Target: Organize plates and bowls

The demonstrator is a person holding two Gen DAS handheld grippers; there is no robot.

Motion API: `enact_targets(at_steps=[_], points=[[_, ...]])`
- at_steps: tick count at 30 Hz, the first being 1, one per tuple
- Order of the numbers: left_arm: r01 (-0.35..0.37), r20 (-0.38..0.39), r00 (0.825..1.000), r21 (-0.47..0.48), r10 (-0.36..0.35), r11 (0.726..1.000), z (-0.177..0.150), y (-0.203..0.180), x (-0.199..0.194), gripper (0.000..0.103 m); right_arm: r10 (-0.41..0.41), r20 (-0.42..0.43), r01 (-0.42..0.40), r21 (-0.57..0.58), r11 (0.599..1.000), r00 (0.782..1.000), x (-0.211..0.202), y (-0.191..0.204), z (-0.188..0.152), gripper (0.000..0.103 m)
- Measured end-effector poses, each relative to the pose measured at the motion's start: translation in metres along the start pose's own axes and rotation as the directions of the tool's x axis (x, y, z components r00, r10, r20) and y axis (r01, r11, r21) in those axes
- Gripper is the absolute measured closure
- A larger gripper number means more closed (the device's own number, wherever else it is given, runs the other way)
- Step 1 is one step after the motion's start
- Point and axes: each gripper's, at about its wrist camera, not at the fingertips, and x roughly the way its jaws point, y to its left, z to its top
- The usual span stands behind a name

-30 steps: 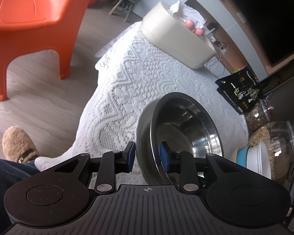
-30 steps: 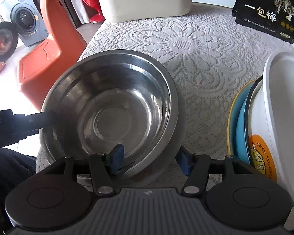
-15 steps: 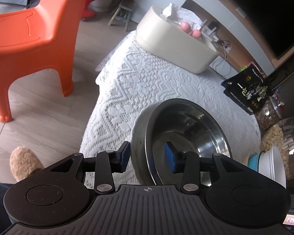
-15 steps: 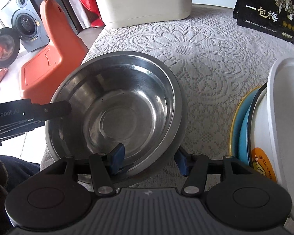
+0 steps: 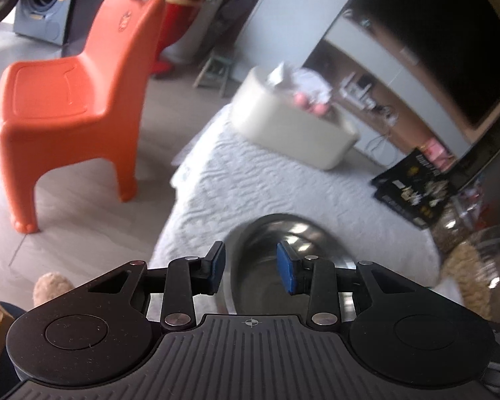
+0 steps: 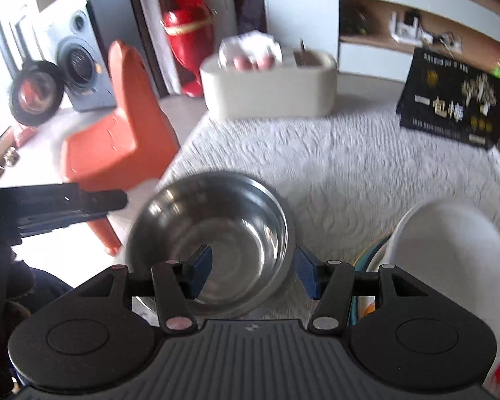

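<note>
Steel bowl sits on the lace-covered desk, just left of the white bowl nested in the blue dishes. Left claw and right claw both gape wide, holding nothing, seemingly between placements. Next move likely calls for gripping a rim to stack the dishes together.
</note>
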Motion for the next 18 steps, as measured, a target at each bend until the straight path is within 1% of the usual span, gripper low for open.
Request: enact_targets(at_steps=[2, 3, 5, 8, 10, 12, 14, 16, 18], points=[[0.037, -0.004, 0.999, 0.007, -0.037, 0.999, 0.001, -0.009, -0.005, 0.066, 0.01, 0.045, -0.01, -0.003, 1.0, 0.999, -0.015, -0.008, 0.004, 0.043], [0.054, -0.009, 0.998, 0.011, -0.054, 0.998, 0.001, -0.015, -0.007, 0.066, 0.002, 0.069, -0.001, -0.002, 1.0, 0.998, -0.023, -0.014, 0.004, 0.042], [0.089, -0.021, 0.996, 0.023, -0.089, 0.996, -0.001, -0.027, -0.009, 0.066, -0.03, 0.113, 0.029, 0.009, 1.0, 0.993, -0.036, -0.026, 0.005, 0.035], [0.146, -0.05, 0.988, 0.043, -0.143, 0.988, -0.006, -0.05, -0.009, 0.066, -0.084, 0.171, 0.078, 0.043, 0.996, 0.982, -0.053, -0.052, 0.004, 0.032], [0.192, -0.083, 0.979, 0.061, -0.187, 0.979, -0.011, -0.069, -0.005, 0.066, -0.13, 0.192, 0.119, 0.071, 0.99, 0.973, -0.06, -0.072, 0.002, 0.031], [0.229, -0.114, 0.969, 0.083, -0.219, 0.97, -0.017, -0.087, -0.002, 0.066, -0.172, 0.194, 0.156, 0.097, 0.983, 0.966, -0.062, -0.093, -0.004, 0.031], [0.254, -0.143, 0.961, 0.121, -0.236, 0.96, -0.025, -0.108, 0.003, 0.066, -0.216, 0.184, 0.196, 0.119, 0.973, 0.959, -0.059, -0.113, -0.014, 0.031], [0.264, -0.164, 0.957, 0.15, -0.24, 0.953, -0.034, -0.124, 0.009, 0.066, -0.246, 0.166, 0.225, 0.132, 0.965, 0.955, -0.055, -0.129, -0.025, 0.031], [0.259, -0.18, 0.957, 0.176, -0.228, 0.95, -0.042, -0.14, 0.016, 0.066, -0.262, 0.146, 0.242, 0.142, 0.96, 0.954, -0.049, -0.146, -0.037, 0.031]])
